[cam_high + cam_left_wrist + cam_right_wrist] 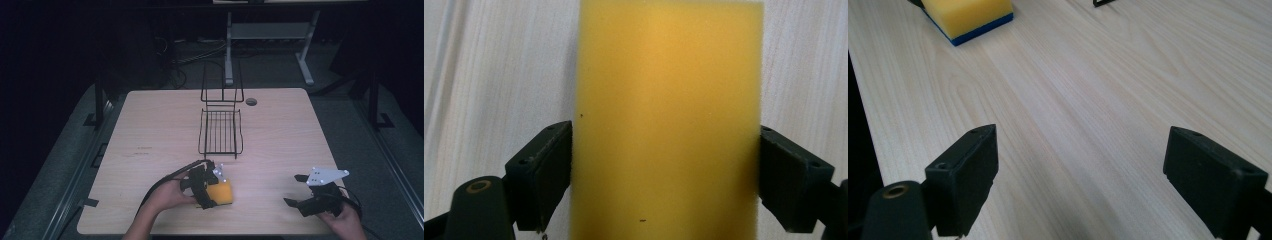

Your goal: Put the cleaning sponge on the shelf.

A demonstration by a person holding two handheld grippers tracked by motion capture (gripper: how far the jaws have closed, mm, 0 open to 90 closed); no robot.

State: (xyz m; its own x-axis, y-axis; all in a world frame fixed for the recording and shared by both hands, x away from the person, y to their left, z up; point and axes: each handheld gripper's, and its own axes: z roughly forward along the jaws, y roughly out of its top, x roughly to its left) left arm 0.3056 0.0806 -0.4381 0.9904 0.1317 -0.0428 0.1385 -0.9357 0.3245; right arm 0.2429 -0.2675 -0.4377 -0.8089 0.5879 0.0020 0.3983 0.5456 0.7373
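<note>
While the left gripper (pixel 212 187) sits low at the near-left of the desk (pixel 280 135), its fingers (pixel 541 172) are clamped on the long sides of a yellow sponge (pixel 666 120), blue layer underneath, flat on the wood. Grip is across the narrow width, likely for a firm squeeze before lifting. Right gripper (pixel 299 191) rests near-right, well apart from the sponge, fingers (pixel 965 172) spread wide and empty, probably just parked out of the way. Black wire rack (pixel 220 129) stands mid-desk beyond, possibly where the sponge goes.

Sponge (pixel 666 120) cropped top and bottom
</note>
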